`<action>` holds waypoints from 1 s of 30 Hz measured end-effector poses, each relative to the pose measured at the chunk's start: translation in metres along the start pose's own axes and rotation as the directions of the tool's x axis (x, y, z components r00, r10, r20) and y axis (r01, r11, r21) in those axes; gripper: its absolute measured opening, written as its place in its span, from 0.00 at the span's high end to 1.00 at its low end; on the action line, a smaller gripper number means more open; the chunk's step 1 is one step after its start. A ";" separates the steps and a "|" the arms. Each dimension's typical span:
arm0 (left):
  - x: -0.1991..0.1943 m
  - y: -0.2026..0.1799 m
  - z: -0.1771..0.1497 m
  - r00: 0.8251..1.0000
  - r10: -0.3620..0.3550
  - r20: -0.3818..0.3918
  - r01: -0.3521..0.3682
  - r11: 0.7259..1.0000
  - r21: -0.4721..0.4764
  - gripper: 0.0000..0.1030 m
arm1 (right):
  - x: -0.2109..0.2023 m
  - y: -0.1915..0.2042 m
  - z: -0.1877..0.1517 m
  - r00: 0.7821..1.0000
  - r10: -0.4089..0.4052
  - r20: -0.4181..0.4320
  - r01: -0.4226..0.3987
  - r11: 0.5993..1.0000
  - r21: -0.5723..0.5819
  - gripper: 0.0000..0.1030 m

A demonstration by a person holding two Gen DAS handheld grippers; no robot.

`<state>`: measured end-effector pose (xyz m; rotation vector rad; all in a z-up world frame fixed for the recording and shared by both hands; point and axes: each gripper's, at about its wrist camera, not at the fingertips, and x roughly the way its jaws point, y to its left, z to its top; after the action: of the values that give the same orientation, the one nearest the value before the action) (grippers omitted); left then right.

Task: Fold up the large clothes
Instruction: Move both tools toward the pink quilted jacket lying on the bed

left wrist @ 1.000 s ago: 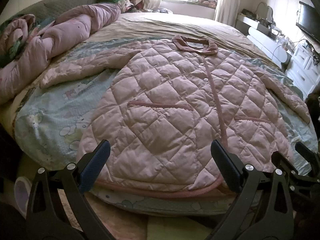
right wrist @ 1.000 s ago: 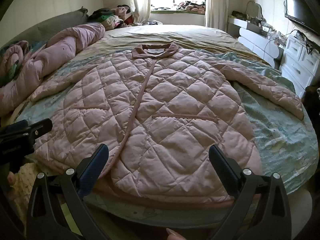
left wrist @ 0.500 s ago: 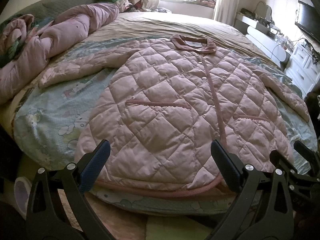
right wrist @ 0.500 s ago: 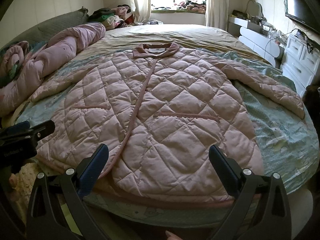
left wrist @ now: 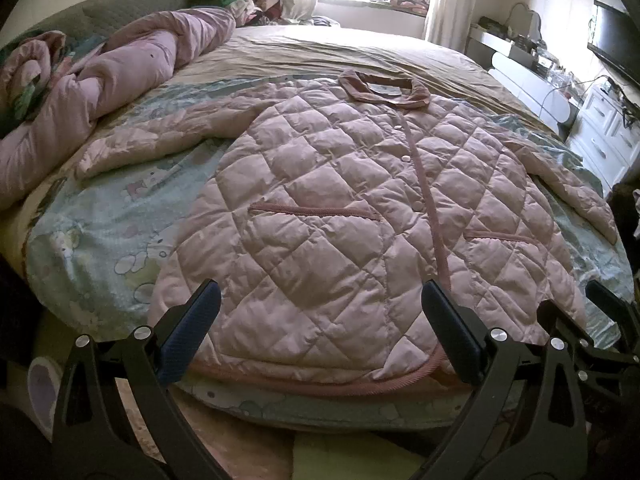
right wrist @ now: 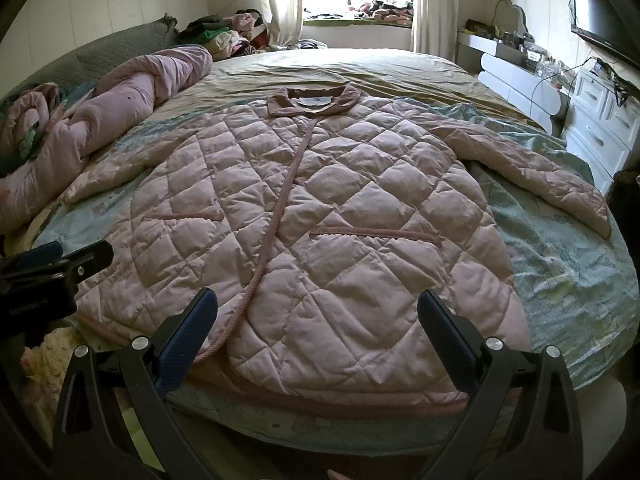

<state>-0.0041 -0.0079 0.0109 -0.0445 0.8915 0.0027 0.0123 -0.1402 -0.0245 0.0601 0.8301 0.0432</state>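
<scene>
Jacket [left wrist: 352, 216]: spread flat on bed [left wrist: 100, 248], front up.
Left claw [left wrist: 320, 332]: spread, empty.
Right claw [right wrist: 318, 330]: spread, empty.

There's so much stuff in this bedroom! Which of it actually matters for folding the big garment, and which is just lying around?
Part of the job:
pink quilted coat, spread flat
left gripper, open
right gripper, open
bed it lies on

Just lying about:
rolled pink duvet
clothes pile
television
white drawers
</scene>
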 end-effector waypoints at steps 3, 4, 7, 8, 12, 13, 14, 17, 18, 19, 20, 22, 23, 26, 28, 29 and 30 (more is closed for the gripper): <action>0.000 0.000 0.000 1.000 -0.001 0.000 0.001 1.000 0.000 0.09 | 0.001 0.001 0.001 1.000 0.002 0.000 -0.002 1.000 0.000 0.04; 0.000 0.000 0.000 1.000 0.000 0.000 0.000 1.000 0.000 0.09 | 0.001 0.001 0.001 1.000 0.002 -0.001 -0.002 1.000 0.000 0.04; 0.001 0.000 0.000 1.000 0.001 -0.001 -0.001 1.000 0.002 0.09 | 0.001 0.001 0.001 1.000 0.003 -0.002 -0.003 1.000 0.000 0.04; 0.001 0.000 0.000 1.000 0.001 -0.001 -0.001 1.000 0.000 0.09 | 0.001 0.001 0.000 1.000 0.002 0.000 -0.002 1.000 0.001 0.04; 0.003 0.000 0.002 1.000 0.002 -0.004 -0.002 1.000 -0.001 0.09 | 0.004 0.003 0.003 1.000 0.008 -0.008 -0.008 1.000 -0.002 0.04; 0.005 0.000 0.002 1.000 0.006 -0.003 -0.006 1.000 -0.001 0.09 | 0.006 0.004 0.004 1.000 0.008 -0.010 -0.008 1.000 -0.003 0.04; 0.006 0.000 0.003 1.000 0.006 -0.003 -0.006 1.000 -0.001 0.09 | 0.006 0.003 0.005 1.000 0.009 -0.010 -0.009 1.000 -0.002 0.04; 0.013 0.001 0.007 1.000 0.012 -0.008 -0.012 1.000 0.000 0.09 | 0.007 0.003 0.005 1.000 0.009 -0.009 -0.009 1.000 -0.004 0.04; 0.013 0.001 0.007 1.000 0.008 -0.008 -0.008 1.000 0.000 0.09 | 0.008 0.004 0.006 1.000 0.010 -0.012 -0.010 1.000 -0.005 0.04; 0.015 0.001 0.008 1.000 0.009 -0.008 -0.009 1.000 -0.002 0.09 | 0.008 0.004 0.006 1.000 0.010 -0.013 -0.010 1.000 -0.005 0.04; 0.015 0.001 0.008 1.000 0.010 -0.008 -0.010 1.000 -0.002 0.09 | 0.011 0.004 0.008 1.000 0.011 -0.016 -0.011 1.000 -0.006 0.04; 0.020 0.001 0.011 1.000 0.010 -0.014 -0.010 1.000 0.001 0.09 | 0.012 0.004 0.009 1.000 0.010 -0.016 -0.010 1.000 -0.006 0.04; 0.022 0.001 0.013 1.000 0.010 -0.014 -0.010 1.000 0.003 0.09 | 0.013 0.004 0.010 1.000 0.008 -0.016 -0.008 1.000 -0.006 0.04; 0.026 0.001 0.016 1.000 0.008 -0.018 -0.008 1.000 0.002 0.09 | 0.018 0.000 0.014 1.000 0.007 -0.018 -0.007 1.000 -0.003 0.04; 0.029 0.000 0.020 1.000 0.007 -0.021 -0.007 1.000 0.002 0.09 | 0.022 -0.001 0.020 1.000 0.005 -0.023 -0.005 1.000 0.001 0.04; 0.030 0.000 0.022 1.000 0.004 -0.023 -0.004 1.000 0.003 0.09 | 0.024 -0.003 0.022 1.000 0.005 -0.022 -0.005 1.000 0.002 0.04; 0.034 -0.001 0.025 1.000 0.005 -0.028 -0.005 1.000 0.006 0.09 | 0.026 -0.005 0.026 1.000 0.005 -0.022 -0.005 1.000 0.003 0.04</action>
<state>0.0363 -0.0086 0.0004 -0.0371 0.9193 0.0045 0.0490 -0.1440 -0.0270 0.0644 0.8525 0.0471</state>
